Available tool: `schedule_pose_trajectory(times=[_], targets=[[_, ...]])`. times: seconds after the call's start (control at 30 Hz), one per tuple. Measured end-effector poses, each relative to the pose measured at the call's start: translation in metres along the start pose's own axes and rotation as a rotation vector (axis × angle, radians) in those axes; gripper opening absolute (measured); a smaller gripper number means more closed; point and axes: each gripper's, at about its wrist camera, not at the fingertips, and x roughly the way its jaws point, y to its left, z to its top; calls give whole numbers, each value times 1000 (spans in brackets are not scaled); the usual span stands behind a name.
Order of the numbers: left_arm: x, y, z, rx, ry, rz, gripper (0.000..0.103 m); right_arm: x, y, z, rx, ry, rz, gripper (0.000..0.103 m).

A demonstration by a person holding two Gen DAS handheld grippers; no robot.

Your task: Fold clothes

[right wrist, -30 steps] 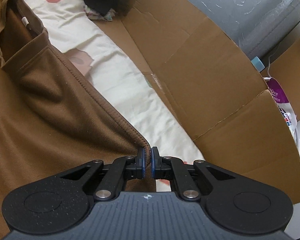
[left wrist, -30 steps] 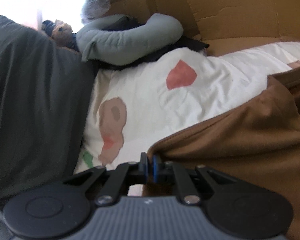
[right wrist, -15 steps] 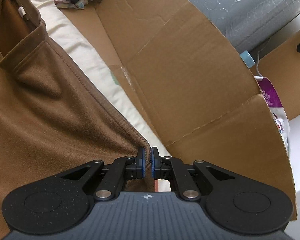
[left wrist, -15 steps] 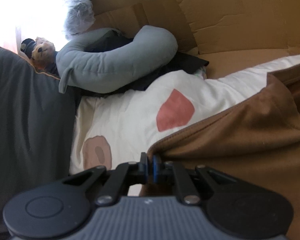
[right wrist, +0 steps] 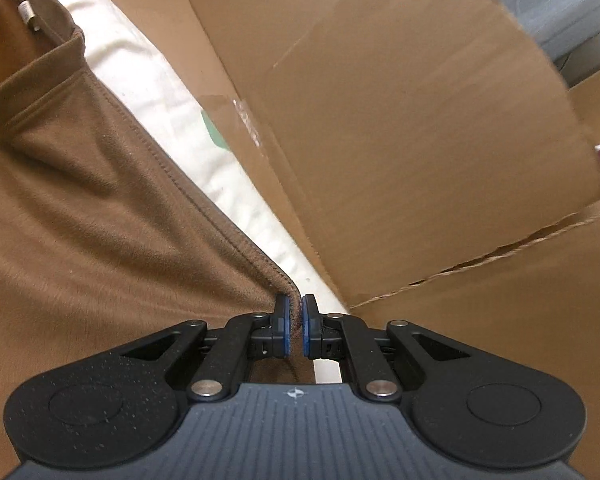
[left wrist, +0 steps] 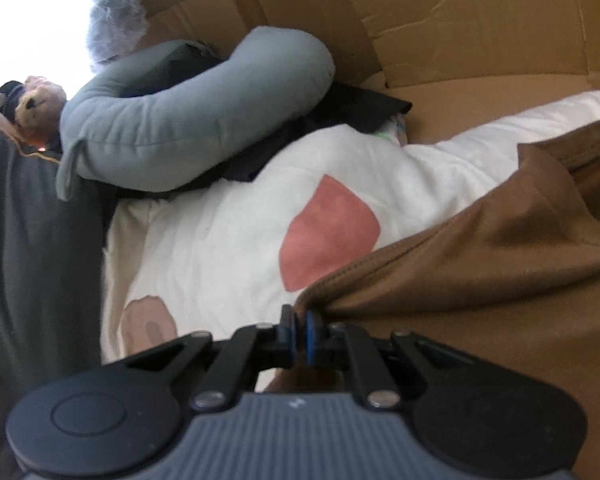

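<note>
Now | both tongs [left wrist: 299,334] [right wrist: 294,330] clamp brown garment [left wrist: 480,280] | cardboard box [right wrist: 400,120] alongside

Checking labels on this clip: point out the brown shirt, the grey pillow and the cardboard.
brown shirt [left wrist: 480,280], left wrist view, body fabric.
grey pillow [left wrist: 188,120], left wrist view, curved middle.
cardboard [right wrist: 400,120], right wrist view, flat panel.

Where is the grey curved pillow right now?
In the left wrist view, the grey curved pillow lies upper left, on dark clothing at the far end of the white patterned sheet, beside a teddy bear.
</note>
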Motion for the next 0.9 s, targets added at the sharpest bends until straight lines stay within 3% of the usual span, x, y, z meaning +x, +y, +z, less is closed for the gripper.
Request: schedule_pose_trajectory(times=[0.1,0.23,0.3,0.33,0.37,0.5,0.63,0.9], targets=[[7,-5,1,21,11,-1,7,7,4,-1,-1,20,22,4],[-5,0,-1,89,-6,-61,22,7,-6,-5,34,28,100,8],[-16,10,-2,90,-41,-109,25,-3,-21,-9,91,5,189,16],[-22,16,-2,77,-61,-127,26,-10,-27,-12,102,-22,221,31],[-28,22,-1,65,-81,-144,26,-17,-32,-16,112,-48,252,36],[-42,39,5,12,-142,-213,31,-38,-34,-17,103,-133,308,36],[-37,34,17,10,-163,-237,29,-41,-30,14,121,-210,359,36],[-11,4,31,105,-137,-308,26,-14,-7,64,165,-276,457,36]])
